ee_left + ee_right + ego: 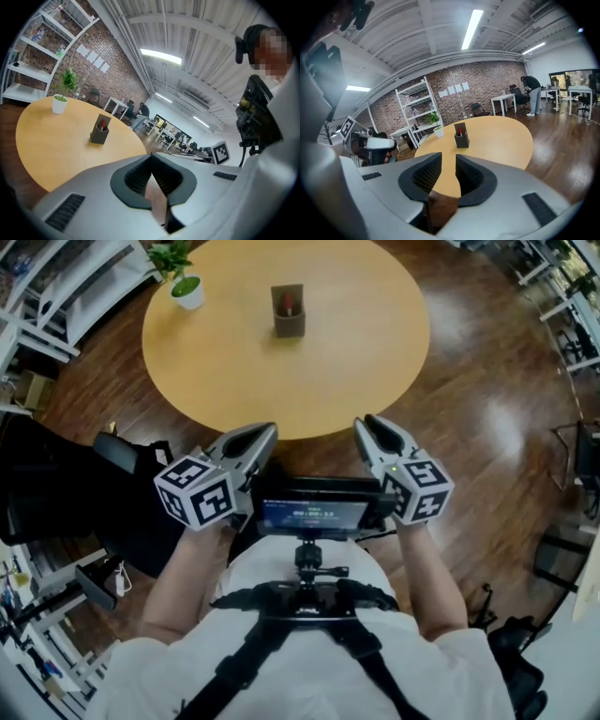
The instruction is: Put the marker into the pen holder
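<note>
The marker [289, 306] is in the holder [288, 324], standing upright with its red end showing above the rim. The holder is a dark, square box on the round desk [366, 352], a little beyond the middle at about 12 o'clock from where you stand. A small plant [187, 289] in a white pot sits near the desk's edge at about 10 o'clock, well apart from the holder.

You hold both grippers low in front of your chest, just short of the desk's 6 o'clock edge, and neither touches it.

- **Left gripper** [266, 431]: it points toward 1 o'clock. In its own view the tips meet at the far end, so its jaws are together. Nothing is between the pads; only the wooden floor [487, 427] shows through the slit behind the tips.
- **Right gripper** [367, 424]: it points toward 11 o'clock. Its jaws stand a little apart with a clear gap. Nothing is in that gap; you see the desk top and the floor through it. In its view the holder lies straight ahead, just above the gap.

A small screen [314, 513] on your chest rig sits between the two grippers, just beside each. White shelves [415, 110] stand against the brick wall beyond the desk.
</note>
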{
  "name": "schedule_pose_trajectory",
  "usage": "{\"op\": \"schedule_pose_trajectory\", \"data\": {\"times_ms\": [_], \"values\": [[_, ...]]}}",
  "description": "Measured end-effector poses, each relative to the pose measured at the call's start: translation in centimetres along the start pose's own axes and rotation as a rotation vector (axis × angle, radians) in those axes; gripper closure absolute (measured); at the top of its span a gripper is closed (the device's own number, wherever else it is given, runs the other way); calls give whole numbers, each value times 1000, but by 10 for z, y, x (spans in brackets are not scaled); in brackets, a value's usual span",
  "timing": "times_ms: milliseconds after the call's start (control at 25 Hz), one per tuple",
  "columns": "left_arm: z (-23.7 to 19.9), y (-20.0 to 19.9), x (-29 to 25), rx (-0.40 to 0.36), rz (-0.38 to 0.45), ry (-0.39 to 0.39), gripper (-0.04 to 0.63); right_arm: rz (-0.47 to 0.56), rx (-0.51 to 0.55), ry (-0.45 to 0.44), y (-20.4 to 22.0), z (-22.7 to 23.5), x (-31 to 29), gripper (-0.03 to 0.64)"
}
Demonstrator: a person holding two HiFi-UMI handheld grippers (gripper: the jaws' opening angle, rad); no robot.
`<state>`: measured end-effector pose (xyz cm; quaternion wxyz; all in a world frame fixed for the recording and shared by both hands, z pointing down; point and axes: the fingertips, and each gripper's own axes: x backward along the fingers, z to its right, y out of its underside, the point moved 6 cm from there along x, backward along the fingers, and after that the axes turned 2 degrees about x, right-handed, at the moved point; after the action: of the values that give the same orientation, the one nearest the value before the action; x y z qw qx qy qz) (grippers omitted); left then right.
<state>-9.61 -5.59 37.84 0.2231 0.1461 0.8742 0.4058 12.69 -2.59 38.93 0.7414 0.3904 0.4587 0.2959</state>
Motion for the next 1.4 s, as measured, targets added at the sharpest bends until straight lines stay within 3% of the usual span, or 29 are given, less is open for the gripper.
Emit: {"op": "schedule_pose_trajectory", "data": {"times_ms": [480,760,1400], "values": [[97,83,30,-8,-7,-17,601,-4,34,-12,66,-14,108,540],[141,107,49,-32,-8,-21,601,8,45,-44,81,-26,144,540],[137,109,89,-24,-36,39,601,-1,36,-90,78,-91,139,540]]}}
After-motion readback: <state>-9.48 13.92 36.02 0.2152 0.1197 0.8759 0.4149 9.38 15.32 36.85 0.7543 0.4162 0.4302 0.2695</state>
